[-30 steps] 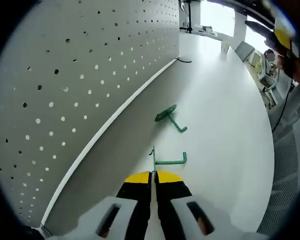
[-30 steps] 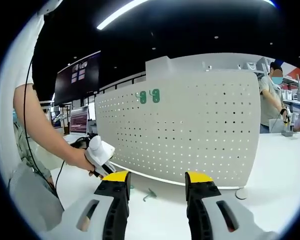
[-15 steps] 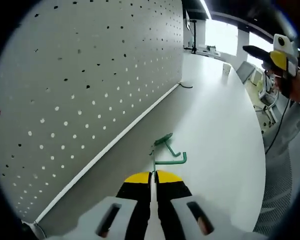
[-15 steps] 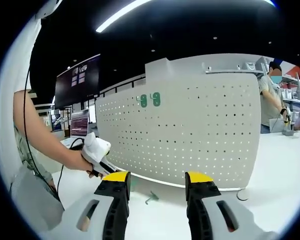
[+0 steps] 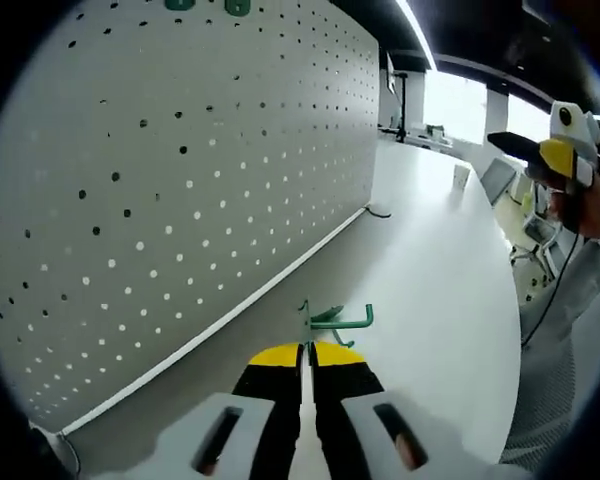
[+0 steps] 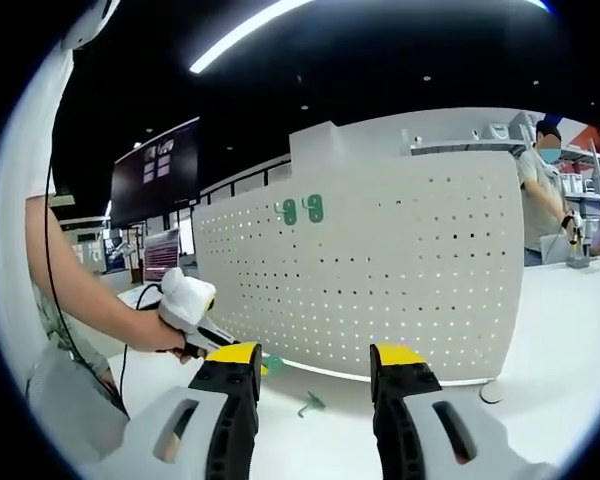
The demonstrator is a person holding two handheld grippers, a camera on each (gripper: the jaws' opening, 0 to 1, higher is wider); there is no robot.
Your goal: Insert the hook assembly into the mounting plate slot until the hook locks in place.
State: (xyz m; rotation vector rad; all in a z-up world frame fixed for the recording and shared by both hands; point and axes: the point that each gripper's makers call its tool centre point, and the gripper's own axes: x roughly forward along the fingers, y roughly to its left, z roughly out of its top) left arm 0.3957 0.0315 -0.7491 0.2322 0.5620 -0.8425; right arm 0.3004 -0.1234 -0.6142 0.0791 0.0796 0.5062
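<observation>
My left gripper (image 5: 307,352): jaws pressed together on the flat plate end of a green hook (image 5: 330,320), pinched edge-on between the yellow tips

Held hook, axis: I see its rod running crosswise just beyond the tips, out to my right in the left gripper view and ending in an upturned tip; the plate edge stands roughly along the jaw line

Second hook: a loose green hook (image 6: 309,403) lies on the white table (image 5: 450,300), seen between my right jaws in the right gripper view, near the foot of the board and apart from the left gripper; I cannot tell how it is turned

My right gripper (image 6: 313,368): jaws spread wide with nothing between them, held back from the board and facing it square on

Left hand (image 6: 170,330): seen in the right gripper view at the left, wrapped round the left gripper body, close to the board's lower edge

Pegboard (image 5: 180,180): it stands upright on the table; in the left gripper view it rises to the left of the held hook and runs away from me, so the jaws point along its face rather than into it

Mounted hooks (image 6: 302,210): two green plates already sit high on the board, well above where I hold mine

What the move turns on, as I judge it: the left gripper is the nearer one, and I need to swing its jaws left toward the board face and raise them so the plate meets the holes
</observation>
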